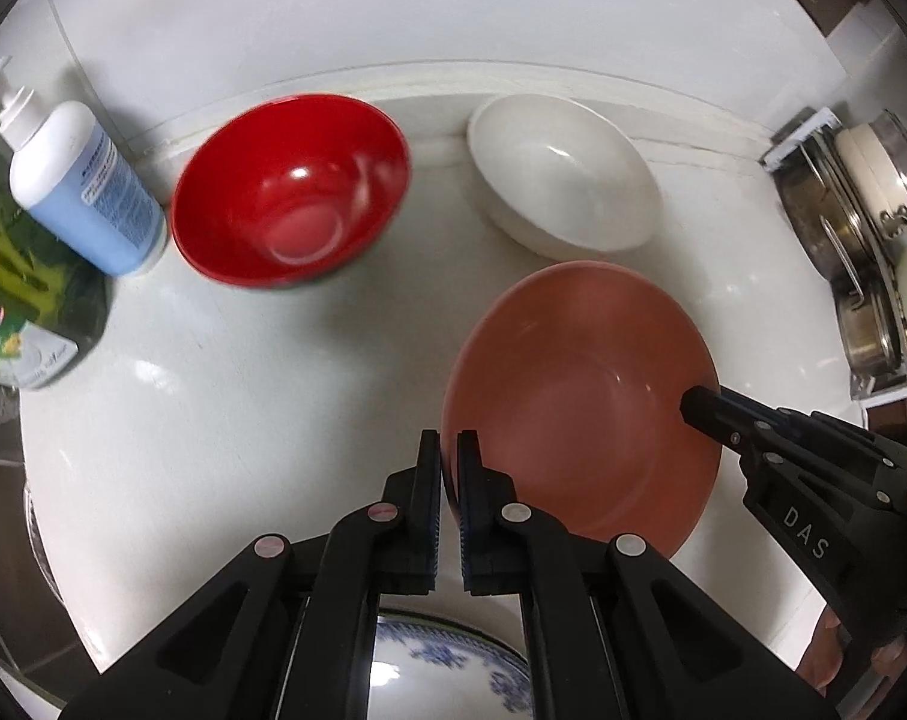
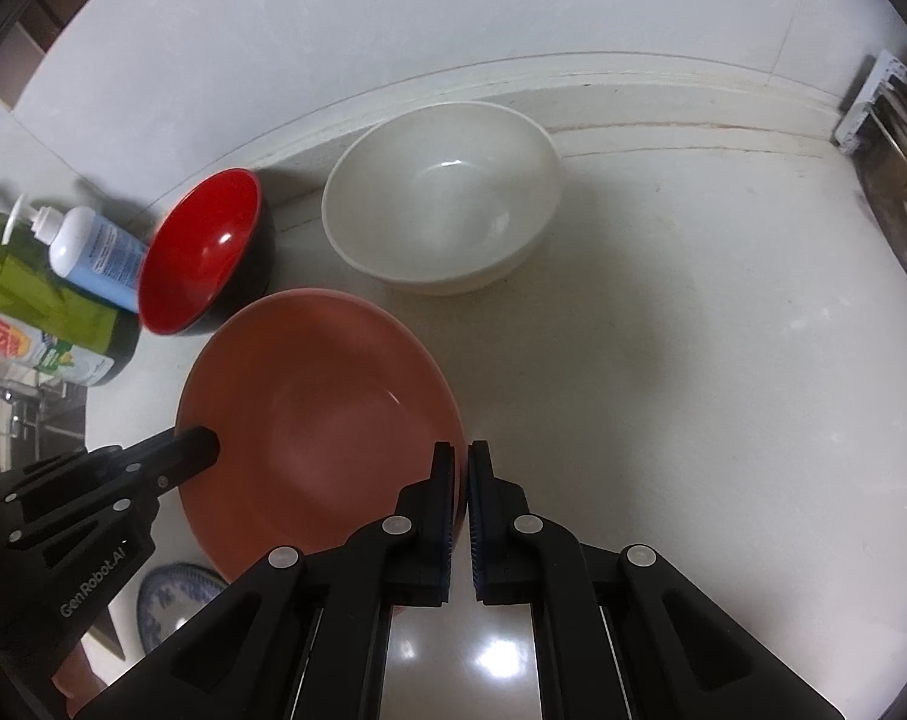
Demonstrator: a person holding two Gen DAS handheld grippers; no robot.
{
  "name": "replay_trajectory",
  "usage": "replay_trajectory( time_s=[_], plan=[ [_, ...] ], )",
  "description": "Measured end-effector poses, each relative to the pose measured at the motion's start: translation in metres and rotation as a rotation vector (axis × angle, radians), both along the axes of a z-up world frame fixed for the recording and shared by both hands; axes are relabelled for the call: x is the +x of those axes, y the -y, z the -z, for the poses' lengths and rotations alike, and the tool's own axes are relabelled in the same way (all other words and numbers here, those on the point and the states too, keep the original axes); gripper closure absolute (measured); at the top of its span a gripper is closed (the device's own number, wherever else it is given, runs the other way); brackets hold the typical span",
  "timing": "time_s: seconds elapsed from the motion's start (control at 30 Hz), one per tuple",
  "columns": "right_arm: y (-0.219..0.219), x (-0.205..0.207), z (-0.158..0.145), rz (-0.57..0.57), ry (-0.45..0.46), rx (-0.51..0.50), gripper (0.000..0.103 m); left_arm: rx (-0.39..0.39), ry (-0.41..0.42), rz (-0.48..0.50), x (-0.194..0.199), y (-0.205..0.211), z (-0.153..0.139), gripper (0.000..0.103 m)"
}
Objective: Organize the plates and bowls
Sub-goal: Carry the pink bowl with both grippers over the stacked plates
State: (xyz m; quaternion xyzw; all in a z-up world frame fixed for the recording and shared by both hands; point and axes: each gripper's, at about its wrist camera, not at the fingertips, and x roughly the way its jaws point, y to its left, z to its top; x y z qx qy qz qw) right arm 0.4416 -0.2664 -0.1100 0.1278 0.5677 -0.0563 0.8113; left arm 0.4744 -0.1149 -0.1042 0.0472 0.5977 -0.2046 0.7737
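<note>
Both grippers are clamping the same pink plate (image 1: 579,402), one on each side. The left gripper (image 1: 449,450) is pinching the plate's left rim, jaws pressed nearly together with only the thin edge between them. The right gripper (image 2: 460,462) is doing the same on the opposite rim. A two-sided hold is probably keeping the wide, shallow plate level, since a single pinch at one edge would let it tip.

The plate is sitting over the white bench (image 2: 663,360), near the front; whether it is resting or just lifting clear is hard to tell, as the near edge is hidden behind the fingers.

Behind it, against the back ledge, a red bowl (image 1: 291,192) and a white bowl (image 2: 441,204) are standing apart and upright, not stacked. A blue-patterned dish (image 1: 447,672) is showing just below the left gripper, partly hidden; it may be the stacking target, though that is a guess.

A white pump bottle (image 1: 81,186) and a green detergent bottle (image 2: 39,306) are crowding the red bowl on the left. A rack with metal pots (image 1: 861,252) is standing at the right edge.
</note>
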Motion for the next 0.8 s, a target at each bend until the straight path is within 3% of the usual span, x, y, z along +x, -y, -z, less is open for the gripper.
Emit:
replay_trajectory(
  time_s=[0.33,0.8],
  plan=[
    [0.017,-0.052,-0.005,-0.003,0.019,-0.017,0.097,-0.016,0.018,0.024,-0.059,0.019,-0.006,0.096],
    [0.062,-0.126,0.005,0.031,0.001,-0.042,0.097,-0.032,-0.035,0.071,-0.118,0.065,0.016,0.095]
  ],
)
